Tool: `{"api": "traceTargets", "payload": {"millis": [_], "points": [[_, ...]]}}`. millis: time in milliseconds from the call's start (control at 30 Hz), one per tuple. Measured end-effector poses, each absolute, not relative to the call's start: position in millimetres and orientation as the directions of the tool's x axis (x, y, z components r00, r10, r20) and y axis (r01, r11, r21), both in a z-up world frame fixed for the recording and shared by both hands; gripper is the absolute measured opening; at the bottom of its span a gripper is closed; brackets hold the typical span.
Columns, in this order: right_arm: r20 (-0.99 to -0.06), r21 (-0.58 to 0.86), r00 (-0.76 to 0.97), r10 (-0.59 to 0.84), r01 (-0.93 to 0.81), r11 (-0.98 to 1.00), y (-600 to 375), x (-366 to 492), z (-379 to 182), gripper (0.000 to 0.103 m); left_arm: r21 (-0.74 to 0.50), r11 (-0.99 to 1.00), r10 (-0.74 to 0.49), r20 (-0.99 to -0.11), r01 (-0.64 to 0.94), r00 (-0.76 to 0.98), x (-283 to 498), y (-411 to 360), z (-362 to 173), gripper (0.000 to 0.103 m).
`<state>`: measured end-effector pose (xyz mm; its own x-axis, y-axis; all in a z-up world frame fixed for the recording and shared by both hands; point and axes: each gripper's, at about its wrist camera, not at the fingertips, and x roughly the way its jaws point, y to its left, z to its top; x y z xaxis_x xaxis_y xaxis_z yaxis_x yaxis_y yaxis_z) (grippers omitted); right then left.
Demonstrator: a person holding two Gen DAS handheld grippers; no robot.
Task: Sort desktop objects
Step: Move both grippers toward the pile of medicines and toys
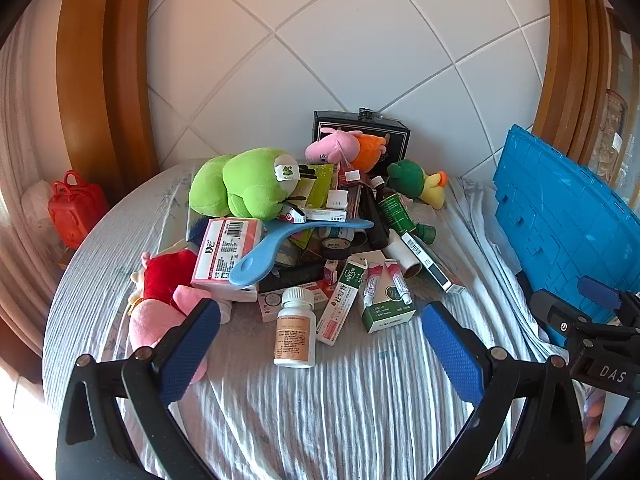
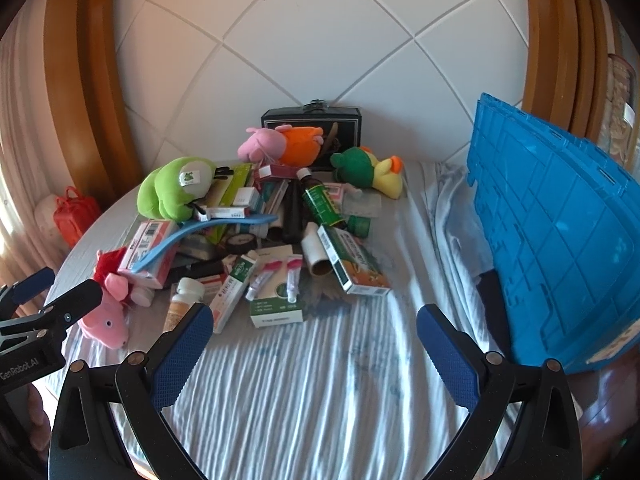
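Note:
A pile of objects lies on a round table covered with a striped cloth point(image 1: 340, 400). It holds a green plush frog point(image 1: 248, 184), a pink plush pig point(image 1: 160, 320), a white pill bottle point(image 1: 295, 328), a blue spoon-shaped scoop point(image 1: 272, 248), medicine boxes point(image 1: 340, 308) and a dark green bottle point(image 1: 394, 208). My left gripper point(image 1: 320, 344) is open and empty, just short of the pill bottle. My right gripper point(image 2: 316, 344) is open and empty over bare cloth, in front of the green-and-white box with two tubes point(image 2: 276, 300).
A blue plastic crate point(image 2: 560, 248) stands tilted at the table's right edge. A black box point(image 2: 312, 128) leans against the white tiled wall behind the pile. A red bag point(image 1: 76, 208) sits off the table at the left.

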<state>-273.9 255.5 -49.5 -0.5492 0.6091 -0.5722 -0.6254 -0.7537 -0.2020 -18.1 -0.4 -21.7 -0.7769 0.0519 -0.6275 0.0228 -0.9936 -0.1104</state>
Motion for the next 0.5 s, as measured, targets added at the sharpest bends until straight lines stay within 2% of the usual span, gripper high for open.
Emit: {"api": "traceTargets", "payload": {"millis": [200, 333, 500], "points": [[-0.610, -0.195, -0.557, 0.564, -0.585, -0.787, 288.0, -280.8, -52.6, 0.103, -0.124, -0.986, 0.003, -0.683, 0.112, -0.730, -32.3, 3.6, -38.6, 0.102], [-0.662, -0.192, -0.546, 0.514, -0.539, -0.820, 319.3, -291.9, -61.7, 0.103, -0.140, -0.964, -0.054, -0.731, 0.227, -0.680, -37.8, -1.3, -58.9, 0.102], [-0.740, -0.170, -0.521, 0.425, -0.466, -0.868, 363.1, -303.3, -82.8, 0.103, -0.099, -0.918, -0.155, -0.802, 0.384, -0.577, -37.8, -5.6, -92.8, 0.102]]}}
